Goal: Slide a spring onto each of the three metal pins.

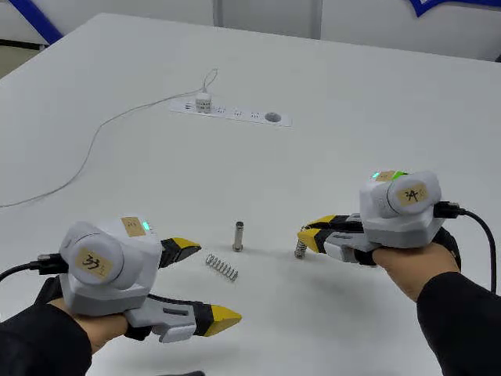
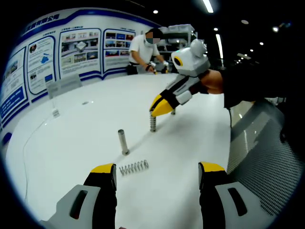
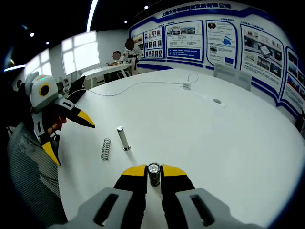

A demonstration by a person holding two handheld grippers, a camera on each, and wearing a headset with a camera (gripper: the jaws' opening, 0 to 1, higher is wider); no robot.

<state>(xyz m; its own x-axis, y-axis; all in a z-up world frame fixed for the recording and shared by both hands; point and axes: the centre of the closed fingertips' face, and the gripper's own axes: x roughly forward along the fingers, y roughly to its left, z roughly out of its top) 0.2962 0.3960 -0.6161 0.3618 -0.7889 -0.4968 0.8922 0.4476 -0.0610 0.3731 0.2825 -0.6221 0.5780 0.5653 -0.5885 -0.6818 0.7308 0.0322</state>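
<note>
A white, smooth, matte counter [image 1: 352, 117] seen from above, with a person's two hands in dark sleeves each holding a grey plastic gripper with black jaws and yellow tips.

Nearest, at lower left, the left gripper [image 1: 205, 282] hovers just over the counter with its jaws spread wide and nothing between them. In the left gripper view its tips [image 2: 157, 168] frame a loose spring [image 2: 134, 167], a short coil of bright wire lying on its side just ahead of them, apart from both jaws [image 1: 221, 267].

Just beyond the spring stands a bare pin [image 1: 238, 235], a short upright metal cylinder with a flat top, untouched and near the spring [image 3: 123, 138].

To the right, the right gripper [image 1: 307, 235] is low over the counter, its jaws drawn almost together around a second spring [image 1: 300, 249], which stands upright on a second pin. In the right gripper view the yellow tips [image 3: 154, 171] press against both sides of the coil, with the pin's round shiny top [image 3: 154, 167] showing between them.

Farther back lies a flat white power strip [image 1: 231, 113] holding a small white plug [image 1: 203, 103], from which a thin cable [image 1: 94, 149] curves off to the left.
</note>
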